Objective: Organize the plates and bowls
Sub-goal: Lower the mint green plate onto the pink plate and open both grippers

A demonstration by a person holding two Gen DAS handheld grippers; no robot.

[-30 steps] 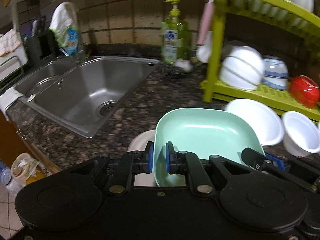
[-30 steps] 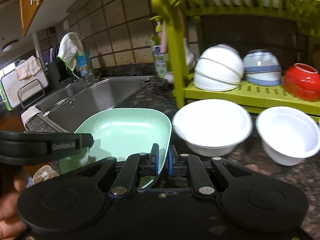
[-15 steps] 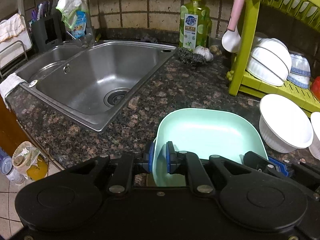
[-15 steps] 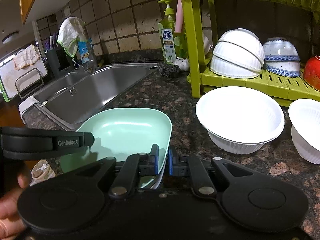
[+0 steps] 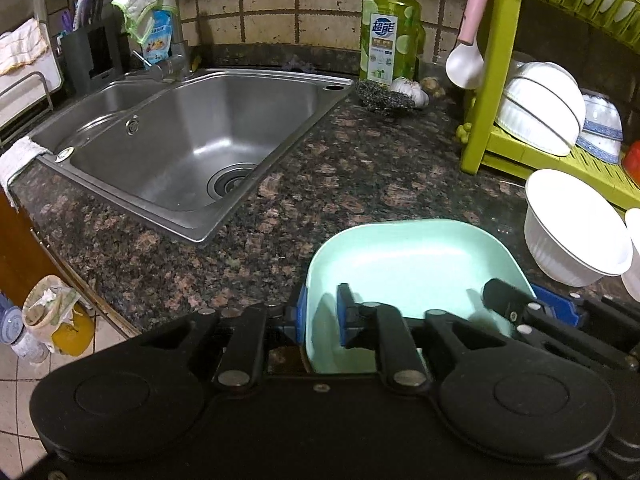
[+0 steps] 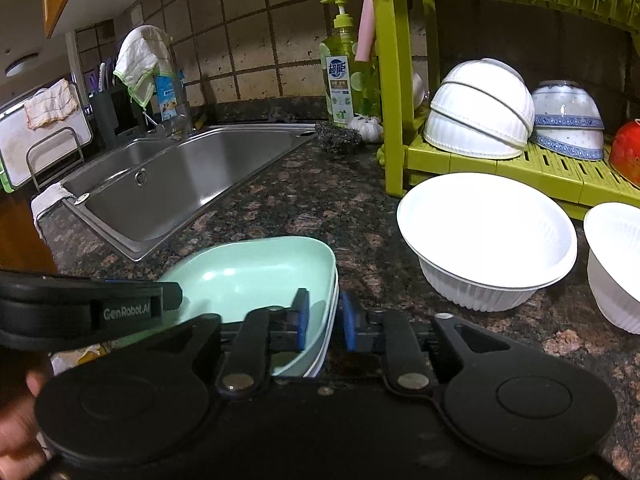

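Note:
A pale green square plate [image 5: 416, 264] lies low on the dark granite counter, stacked on a white plate [image 6: 326, 344] whose rim shows beneath it. My left gripper [image 5: 322, 312] straddles the green plate's near left rim, its blue pads slightly parted. My right gripper [image 6: 324, 316] straddles the right rim of the green plate [image 6: 248, 276] and stands open a little wider than the rim. The left gripper's body [image 6: 120, 312] shows in the right wrist view.
Two white ribbed bowls [image 6: 488, 236] [image 6: 616, 260] stand upright on the counter before the green dish rack [image 6: 500, 160], which holds upturned bowls. A steel sink [image 5: 192, 148] lies at left, a soap bottle [image 5: 390, 40] behind. The counter edge drops off near left.
Both grippers came down and back with the green plate, which now rests on the white plate. The pads of both grippers stand a little farther apart than before.

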